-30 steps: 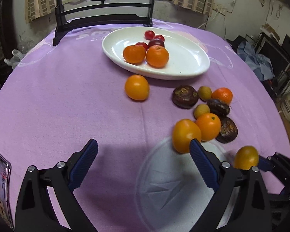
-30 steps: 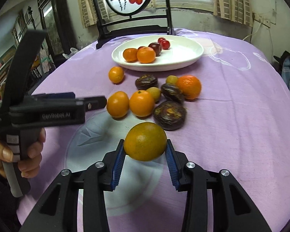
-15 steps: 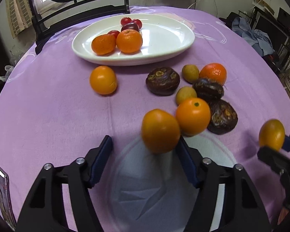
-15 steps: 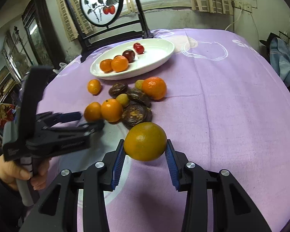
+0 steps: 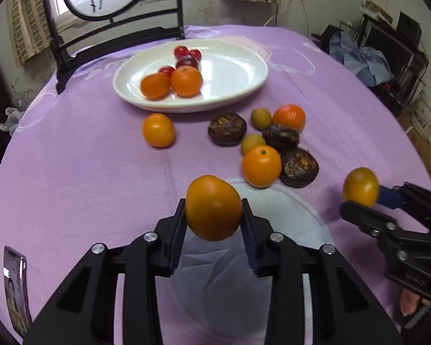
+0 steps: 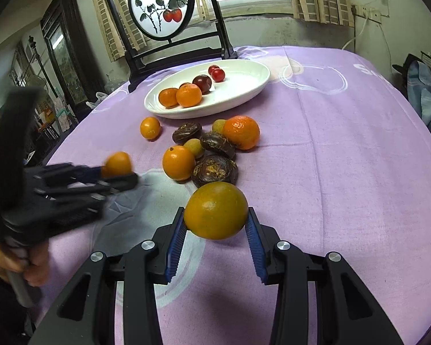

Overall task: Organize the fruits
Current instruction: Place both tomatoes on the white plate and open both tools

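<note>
Filling the upper middle of the frame, the white plate (image 5: 238,97) awaits fruit; lower centre, the left gripper (image 5: 214,221) is closing on an orange (image 5: 212,207), the right gripper (image 6: 215,221) clamps a duller orange (image 6: 215,210). Either could slip, being round.

Purple tablecloth (image 5: 86,172), white plate (image 5: 238,72), orange citrus (image 5: 212,207), dark brown fruits (image 5: 227,128), blue gripper pads (image 6: 175,238).

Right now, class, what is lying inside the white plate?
In the white plate: two oranges, one dark plum, small red fruits. One more small fruit sits mostly hidden behind the oranges.
</note>
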{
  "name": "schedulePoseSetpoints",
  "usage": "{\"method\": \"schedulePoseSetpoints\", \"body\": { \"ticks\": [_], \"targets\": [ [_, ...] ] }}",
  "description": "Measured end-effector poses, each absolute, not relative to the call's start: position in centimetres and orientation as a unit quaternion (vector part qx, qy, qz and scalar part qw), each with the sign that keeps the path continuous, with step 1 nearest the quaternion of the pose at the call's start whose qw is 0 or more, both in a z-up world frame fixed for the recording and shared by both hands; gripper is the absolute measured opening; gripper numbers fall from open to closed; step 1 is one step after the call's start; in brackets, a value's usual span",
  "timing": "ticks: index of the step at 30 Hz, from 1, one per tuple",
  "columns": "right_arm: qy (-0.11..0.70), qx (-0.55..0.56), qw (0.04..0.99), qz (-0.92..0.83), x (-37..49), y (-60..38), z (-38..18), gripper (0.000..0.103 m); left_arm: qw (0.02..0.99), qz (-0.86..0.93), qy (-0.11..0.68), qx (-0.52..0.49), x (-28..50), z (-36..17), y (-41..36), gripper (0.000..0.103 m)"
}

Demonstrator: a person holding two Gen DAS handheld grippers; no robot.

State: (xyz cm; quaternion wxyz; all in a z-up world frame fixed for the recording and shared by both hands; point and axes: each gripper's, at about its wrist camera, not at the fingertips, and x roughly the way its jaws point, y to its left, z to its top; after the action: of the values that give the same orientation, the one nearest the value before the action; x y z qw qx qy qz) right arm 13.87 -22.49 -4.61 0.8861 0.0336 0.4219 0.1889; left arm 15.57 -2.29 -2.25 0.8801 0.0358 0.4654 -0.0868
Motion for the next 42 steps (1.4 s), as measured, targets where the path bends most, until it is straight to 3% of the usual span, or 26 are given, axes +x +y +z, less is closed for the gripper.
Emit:
{"method": "schedulePoseSetpoints", "body": {
  "ticks": [6,14,22,29,31,32,42],
  "targets": [
    [0.412,0.061,0.889,0.191,14.7,-22.5,-3.1,0.042,0.901,-0.072,0.426,0.038,16.1,1.9,0.3,0.035],
    [0.359,-0.010,0.911,0.201,19.8,-19.8,1.8,0.042,0.914,-0.081,0.397,0.018,21.9,4.9,0.8,0.035],
    [0.390,-0.035,0.901,0.186,28.7,-17.2,-0.7,0.042,0.906,-0.011,0.423,0.011,33.2,1.7,2.4,0.035],
    [0.421,-0.046,0.888,0.178,32.3,-16.0,-3.8,0.044,0.892,0.024,0.450,0.005,37.8,-1.9,3.3,0.035],
    [0.418,-0.034,0.892,0.172,32.8,-16.2,-3.9,0.060,0.892,0.032,0.451,0.002,38.3,-2.3,3.4,0.058],
    [0.413,-0.028,0.895,0.167,32.9,-16.3,-3.8,0.065,0.894,0.043,0.447,0.005,38.3,-2.1,3.4,0.077],
    [0.373,-0.015,0.911,0.177,27.9,-18.7,0.0,0.068,0.915,0.033,0.401,0.013,31.6,2.6,2.0,0.090]
  ]
}}
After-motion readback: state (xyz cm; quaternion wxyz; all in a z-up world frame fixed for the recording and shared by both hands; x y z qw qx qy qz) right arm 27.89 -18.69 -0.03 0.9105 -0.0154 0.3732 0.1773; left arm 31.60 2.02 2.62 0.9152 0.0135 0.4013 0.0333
